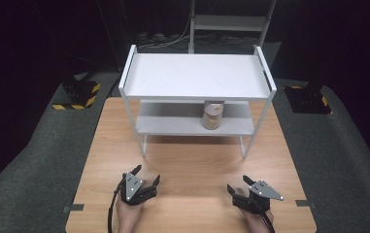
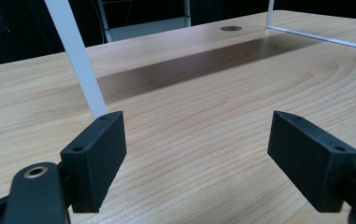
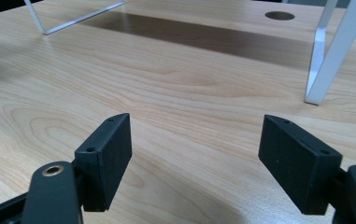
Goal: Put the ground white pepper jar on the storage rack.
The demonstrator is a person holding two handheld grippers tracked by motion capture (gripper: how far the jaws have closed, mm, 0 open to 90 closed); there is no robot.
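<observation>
A white two-tier shelf rack [image 1: 197, 77] stands at the back of the wooden table [image 1: 192, 170]. On its lower shelf sits a glass jar [image 1: 213, 115] with a pale tan filling. My left gripper [image 1: 146, 175] rests near the table's front left, open, nothing between its jaws; a white rack leg [image 2: 80, 60] rises just beyond its left jaw. My right gripper [image 1: 239, 183] rests near the front right, also open and empty, with another rack leg [image 3: 327, 65] ahead to its right.
Dark grey mats flank the table. Black floor plates with yellow-black striped tape [image 1: 78, 94] lie at both back corners. A second white frame [image 1: 231, 22] stands behind the rack. A round cable hole [image 3: 279, 15] is cut in the tabletop beneath the rack.
</observation>
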